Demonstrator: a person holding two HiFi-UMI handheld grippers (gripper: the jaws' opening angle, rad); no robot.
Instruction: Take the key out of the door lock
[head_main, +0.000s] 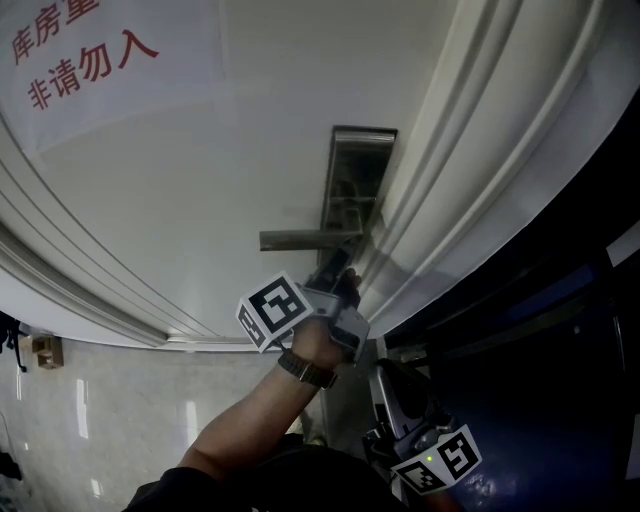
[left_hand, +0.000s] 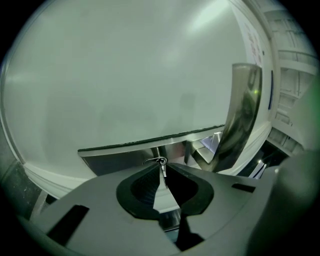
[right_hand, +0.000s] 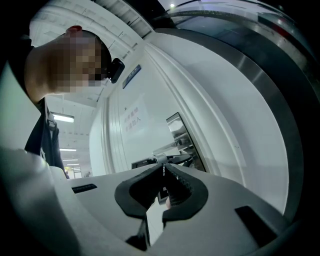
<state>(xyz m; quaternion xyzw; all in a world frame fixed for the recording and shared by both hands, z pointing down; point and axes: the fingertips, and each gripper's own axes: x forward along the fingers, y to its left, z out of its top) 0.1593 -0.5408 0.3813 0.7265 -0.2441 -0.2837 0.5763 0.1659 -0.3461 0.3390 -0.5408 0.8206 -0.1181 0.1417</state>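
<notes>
A white door (head_main: 250, 140) carries a tall metal lock plate (head_main: 355, 180) with a lever handle (head_main: 305, 239) pointing left. My left gripper (head_main: 340, 272) is raised right under that handle, against the plate. In the left gripper view its jaws are shut on the key (left_hand: 161, 164), a thin metal piece with a wire ring, just below the handle (left_hand: 150, 144). The keyhole itself is hidden behind the jaws. My right gripper (head_main: 388, 378) hangs lower at the door's edge, shut (right_hand: 162, 169) with nothing held, facing the lock plate (right_hand: 180, 131).
A white sign with red characters (head_main: 80, 50) hangs on the door at upper left. Ribbed door moulding (head_main: 470, 150) runs beside the plate, with a dark blue panel (head_main: 540, 340) to its right. Pale floor tiles (head_main: 90, 420) show at lower left.
</notes>
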